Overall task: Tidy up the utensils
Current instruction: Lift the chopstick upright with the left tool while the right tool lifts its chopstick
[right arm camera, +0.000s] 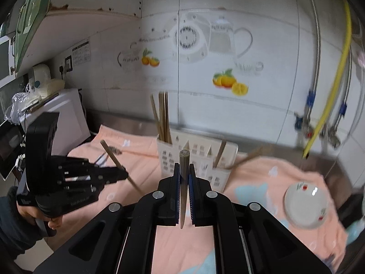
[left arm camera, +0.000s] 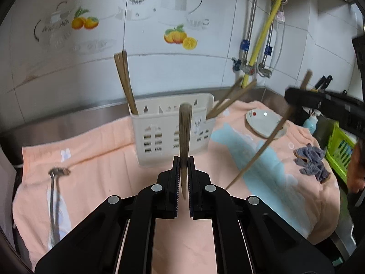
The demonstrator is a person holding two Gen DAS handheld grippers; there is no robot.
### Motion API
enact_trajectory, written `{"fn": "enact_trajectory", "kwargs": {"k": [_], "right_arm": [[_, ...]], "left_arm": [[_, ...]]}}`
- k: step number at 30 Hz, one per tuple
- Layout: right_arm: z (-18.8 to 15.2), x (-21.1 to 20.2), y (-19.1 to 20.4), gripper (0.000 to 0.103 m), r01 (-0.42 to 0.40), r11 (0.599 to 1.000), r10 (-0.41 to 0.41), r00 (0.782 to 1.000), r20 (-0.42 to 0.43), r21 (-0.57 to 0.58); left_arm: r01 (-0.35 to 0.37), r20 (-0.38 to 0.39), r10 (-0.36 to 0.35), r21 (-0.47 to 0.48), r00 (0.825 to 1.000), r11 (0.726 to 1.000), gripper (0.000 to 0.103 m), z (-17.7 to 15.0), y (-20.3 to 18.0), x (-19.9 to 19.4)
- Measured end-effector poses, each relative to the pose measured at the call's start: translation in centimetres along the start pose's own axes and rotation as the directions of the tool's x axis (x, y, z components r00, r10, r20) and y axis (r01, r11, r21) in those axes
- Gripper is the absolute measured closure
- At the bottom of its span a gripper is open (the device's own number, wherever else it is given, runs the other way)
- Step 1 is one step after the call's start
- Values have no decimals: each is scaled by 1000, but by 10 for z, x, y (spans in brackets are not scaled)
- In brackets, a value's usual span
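1. The left gripper (left arm camera: 183,159) is clamping one chopstick (left arm camera: 184,132) above the pink towel (left arm camera: 102,159).
2. The right gripper (right arm camera: 184,166) is pinching another chopstick (right arm camera: 184,159).
3. More chopsticks (left arm camera: 125,82) are standing in the white holder (left arm camera: 159,134) just ahead.

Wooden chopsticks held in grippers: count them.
2: one brown wooden chopstick in the left gripper, a second chopstick in the right gripper. Others stand in the white plastic holder.
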State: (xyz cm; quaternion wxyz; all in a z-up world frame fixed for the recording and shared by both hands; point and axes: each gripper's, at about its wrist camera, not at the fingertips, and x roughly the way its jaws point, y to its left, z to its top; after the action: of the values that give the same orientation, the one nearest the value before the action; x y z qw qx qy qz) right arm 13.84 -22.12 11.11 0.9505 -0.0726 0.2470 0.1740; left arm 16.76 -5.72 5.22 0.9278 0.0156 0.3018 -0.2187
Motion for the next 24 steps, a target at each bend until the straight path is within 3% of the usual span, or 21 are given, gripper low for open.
{"fn": "enact_trajectory", "kwargs": {"k": [13,19,24], "right_arm": [[99,7,-19,96,44,999,-41,997,69,-31],[121,16,-31,96,84,996,-82,992,97,-19],[129,32,-47,96,115,993,-115,990,80,-1]], "left_arm": [[-37,154,31,41,988,998,98,92,8,-34],[-71,216,62,35,975,997,98,132,16,-38],[-97,206,91,17,974,995,98,145,25,-19]]}}
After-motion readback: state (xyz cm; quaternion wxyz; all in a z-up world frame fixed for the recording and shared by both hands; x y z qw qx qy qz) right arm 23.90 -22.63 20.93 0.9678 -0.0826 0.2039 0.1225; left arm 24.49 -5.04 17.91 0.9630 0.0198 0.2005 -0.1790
